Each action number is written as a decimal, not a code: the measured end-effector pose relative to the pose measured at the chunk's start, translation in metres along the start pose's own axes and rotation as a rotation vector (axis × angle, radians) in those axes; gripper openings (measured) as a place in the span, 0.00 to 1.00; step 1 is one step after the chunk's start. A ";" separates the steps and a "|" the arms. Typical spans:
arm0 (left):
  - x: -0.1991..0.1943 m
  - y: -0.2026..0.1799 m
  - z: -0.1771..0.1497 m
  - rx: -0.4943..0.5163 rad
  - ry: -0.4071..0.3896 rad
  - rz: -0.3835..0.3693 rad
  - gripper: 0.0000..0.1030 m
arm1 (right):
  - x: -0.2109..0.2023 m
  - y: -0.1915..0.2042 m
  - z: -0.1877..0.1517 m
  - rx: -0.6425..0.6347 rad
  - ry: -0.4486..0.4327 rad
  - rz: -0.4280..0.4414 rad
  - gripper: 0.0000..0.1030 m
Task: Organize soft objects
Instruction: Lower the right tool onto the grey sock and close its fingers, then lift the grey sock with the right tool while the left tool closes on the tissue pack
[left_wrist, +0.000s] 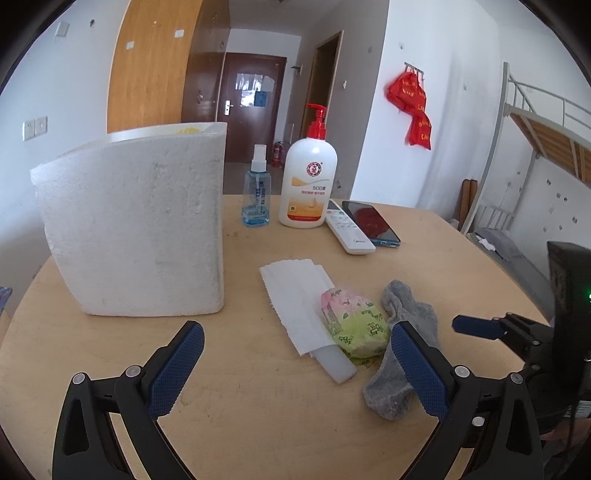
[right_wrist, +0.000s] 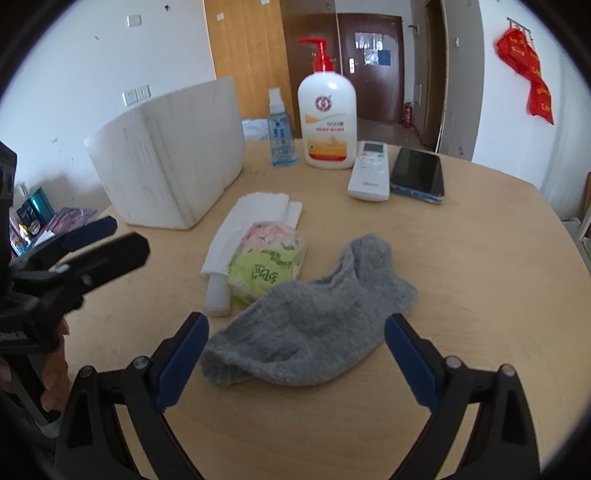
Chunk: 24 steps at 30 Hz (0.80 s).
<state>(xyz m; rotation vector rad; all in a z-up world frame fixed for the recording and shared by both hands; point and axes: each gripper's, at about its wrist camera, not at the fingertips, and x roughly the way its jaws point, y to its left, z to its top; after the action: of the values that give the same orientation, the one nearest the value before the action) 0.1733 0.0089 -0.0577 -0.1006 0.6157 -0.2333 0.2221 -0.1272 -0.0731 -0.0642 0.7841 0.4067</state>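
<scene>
A grey sock (right_wrist: 310, 317) lies flat on the wooden table (right_wrist: 480, 258), directly between the fingers of my open right gripper (right_wrist: 295, 332). To its left sits a green and pink tissue pack (right_wrist: 266, 254), resting on a folded white paper towel (right_wrist: 251, 218) beside a small white tube (right_wrist: 218, 295). In the left wrist view the sock (left_wrist: 399, 339), tissue pack (left_wrist: 351, 325) and paper towel (left_wrist: 295, 295) lie ahead and to the right. My left gripper (left_wrist: 295, 343) stands open over bare table, its right finger overlapping the sock.
A white foam box (left_wrist: 140, 229) stands at the left. At the back are a spray bottle (left_wrist: 256, 195), a pump lotion bottle (left_wrist: 308, 177), a white remote (left_wrist: 349, 229) and a phone (left_wrist: 371, 221). A bunk bed (left_wrist: 535, 147) is at the far right.
</scene>
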 end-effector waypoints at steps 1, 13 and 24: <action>0.001 0.001 0.001 -0.003 0.003 -0.005 0.98 | 0.004 0.000 0.001 -0.006 0.013 0.002 0.91; 0.008 0.001 0.003 -0.003 0.040 -0.040 0.98 | 0.031 0.002 -0.003 -0.071 0.131 -0.044 0.73; 0.018 -0.004 0.002 -0.018 0.085 -0.060 0.98 | 0.026 -0.001 -0.003 -0.114 0.139 -0.074 0.14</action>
<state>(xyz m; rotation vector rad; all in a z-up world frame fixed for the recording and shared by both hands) 0.1880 0.0008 -0.0654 -0.1270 0.6998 -0.2914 0.2370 -0.1205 -0.0932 -0.2296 0.8926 0.3797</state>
